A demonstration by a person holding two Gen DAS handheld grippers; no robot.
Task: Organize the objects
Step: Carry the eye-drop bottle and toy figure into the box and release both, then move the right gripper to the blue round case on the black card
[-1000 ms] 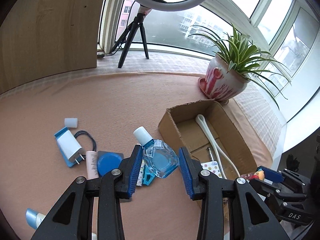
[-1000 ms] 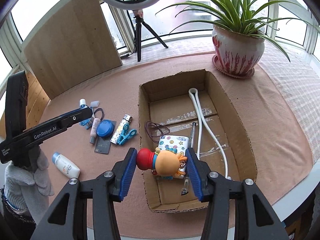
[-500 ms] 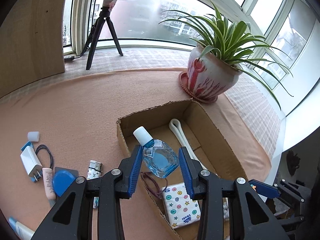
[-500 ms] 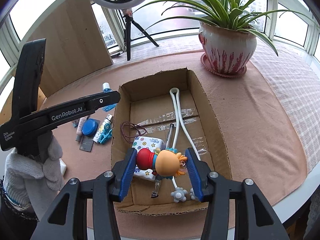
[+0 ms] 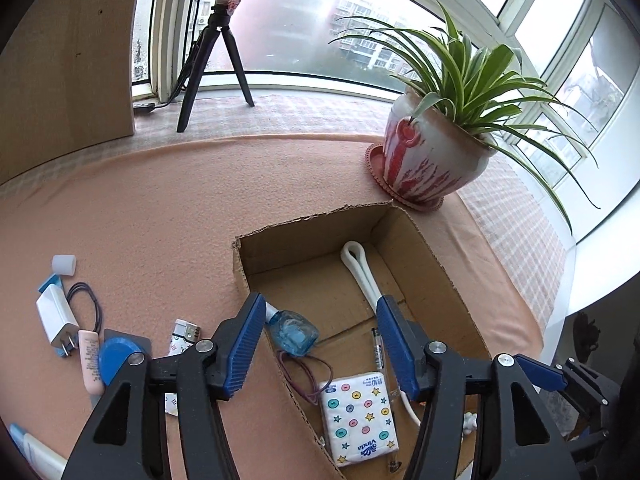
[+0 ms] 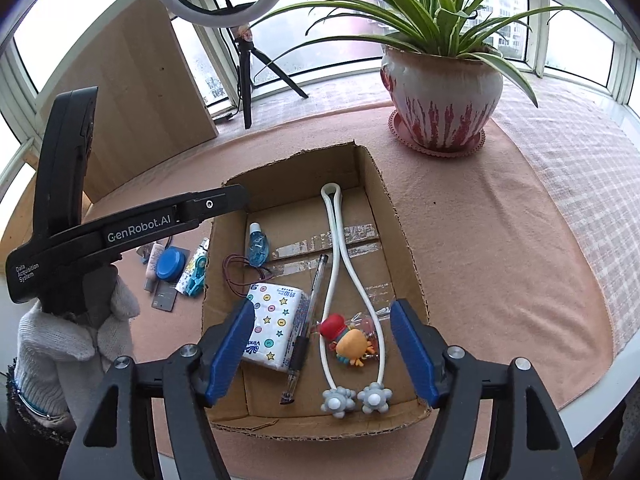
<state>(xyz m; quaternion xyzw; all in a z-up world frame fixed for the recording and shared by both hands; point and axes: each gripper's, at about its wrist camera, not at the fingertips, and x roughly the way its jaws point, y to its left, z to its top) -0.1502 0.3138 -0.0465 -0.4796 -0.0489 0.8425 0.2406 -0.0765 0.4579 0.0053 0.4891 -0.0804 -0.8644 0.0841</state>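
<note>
A cardboard box [image 6: 396, 236] [image 5: 432, 252] lies open on the peach cloth. Inside lie a small blue bottle [image 6: 256, 245] [image 5: 294, 330], a tissue pack [image 6: 276, 326] [image 5: 360, 414], a pen [image 6: 308, 320], a white massager [image 6: 340, 248] and a toy figure [image 6: 348, 342]. My left gripper [image 5: 322, 344] is open above the box's left side, with the bottle lying below it. My right gripper [image 6: 324, 354] is open above the box's near end, over the toy. The left gripper's body [image 6: 132, 228] shows in the right wrist view.
Left of the box lie a white charger [image 5: 56, 318], a blue round lid [image 5: 116, 362] [image 6: 170, 264], a pink tube [image 5: 90, 362], a small cap [image 5: 64, 265] and a blue clip [image 6: 194, 280]. A potted plant [image 6: 440, 96] and a ring light tripod [image 5: 216, 64] stand behind the box.
Both grippers have opened. The blue bottle dropped from the left gripper into the box. The toy figure dropped from the right gripper into the box.
</note>
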